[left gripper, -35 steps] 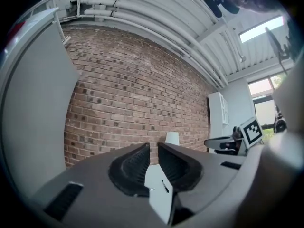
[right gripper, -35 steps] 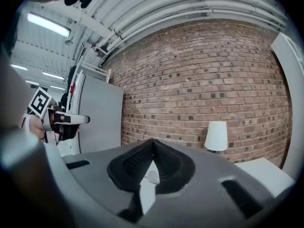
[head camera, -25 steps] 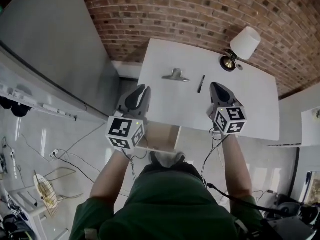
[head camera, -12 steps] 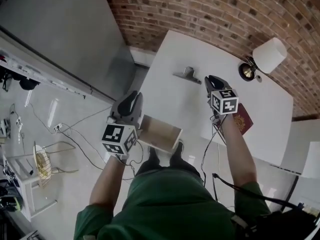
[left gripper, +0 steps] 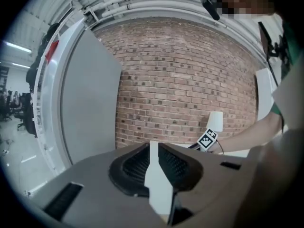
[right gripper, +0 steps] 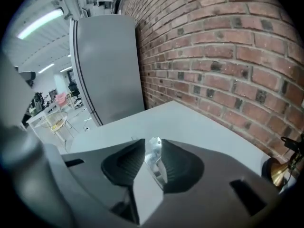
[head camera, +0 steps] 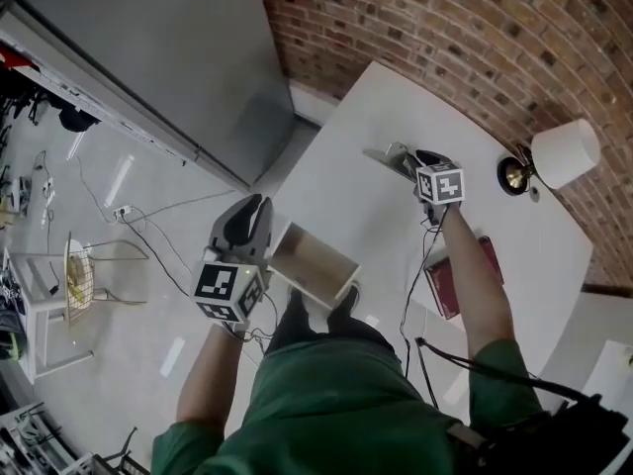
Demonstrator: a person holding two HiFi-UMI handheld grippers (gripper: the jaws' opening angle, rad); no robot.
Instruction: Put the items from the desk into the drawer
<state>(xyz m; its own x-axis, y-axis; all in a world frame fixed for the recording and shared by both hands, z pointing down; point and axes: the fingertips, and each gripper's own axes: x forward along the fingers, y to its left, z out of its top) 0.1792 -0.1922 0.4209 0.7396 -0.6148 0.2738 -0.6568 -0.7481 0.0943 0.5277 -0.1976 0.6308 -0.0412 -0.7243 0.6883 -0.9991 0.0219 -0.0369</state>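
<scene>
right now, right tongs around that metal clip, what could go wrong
The right tongs have just been opening, and the metal clip stands between them ungripped; closing off-centre might skid it across the desk. The red booklet lies under the forearm near the desk's edge, so a sweep could nudge it off.

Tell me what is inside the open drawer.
Only bare wooden floor shows inside the drawer; no items are visible. Its back end runs under the desk top, so that part is hidden.
</scene>
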